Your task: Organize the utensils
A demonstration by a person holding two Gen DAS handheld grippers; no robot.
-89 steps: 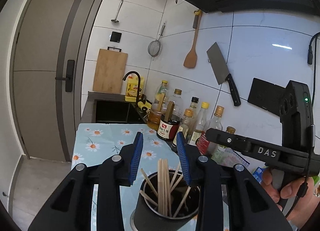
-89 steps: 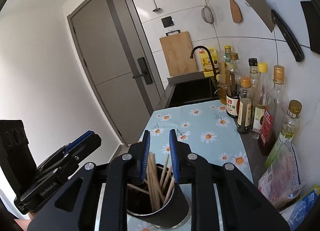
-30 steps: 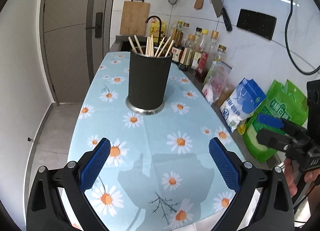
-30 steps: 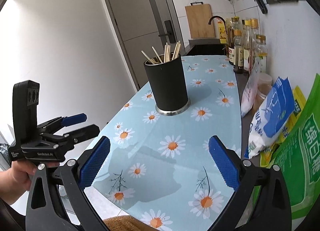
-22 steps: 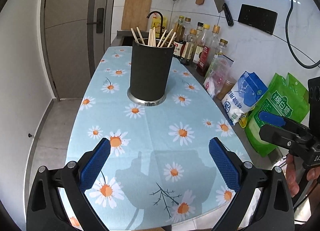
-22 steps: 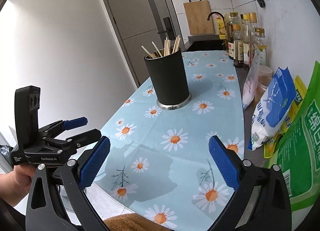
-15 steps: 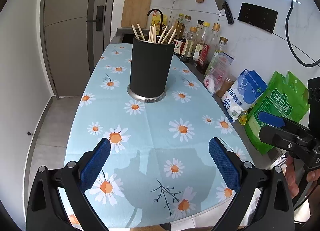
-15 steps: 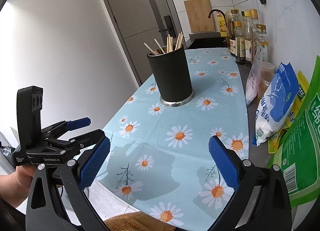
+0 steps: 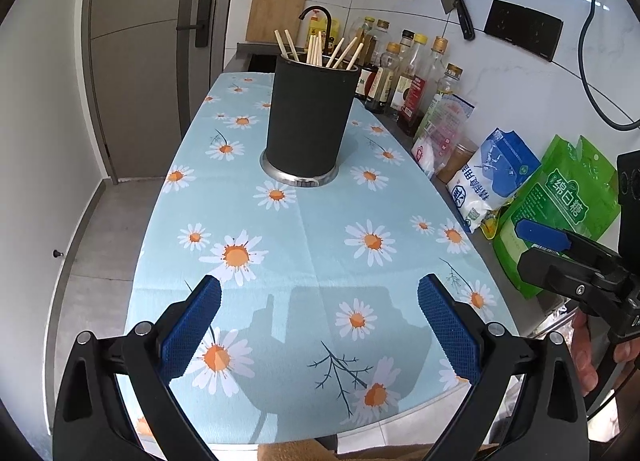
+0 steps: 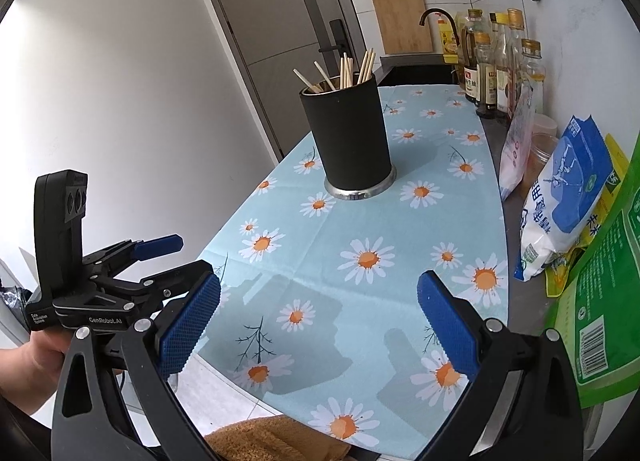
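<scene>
- Cloth (image 9: 320, 229), pale blue with daisies, covers the counter; its near edge runs just ahead of both grippers, and its left edge drops to a grey floor (image 9: 92, 229).
- Holder (image 9: 310, 117), a black cylinder on a metal base ring, stands upright on the cloth toward the far end, with bare cloth all around it.
- Chopsticks (image 9: 320, 49), pale wood, stick up out of the holder and fan apart at loose angles.
- Right of the holder, bottles (image 9: 404, 73) line the wall, and nearer along that edge sit a blue-and-white bag (image 9: 492, 177) and a green bag (image 9: 560, 205), narrowing the room on that side.
- Left gripper (image 9: 319, 323) hangs over the near edge of the cloth, well short of the holder, fingers spread wide and empty.
- Right gripper (image 10: 318, 323) sits likewise near that edge, fingers wide and empty.
- Behind the holder lie a sink with a black tap (image 9: 316, 15) and a door (image 9: 152, 41).
</scene>
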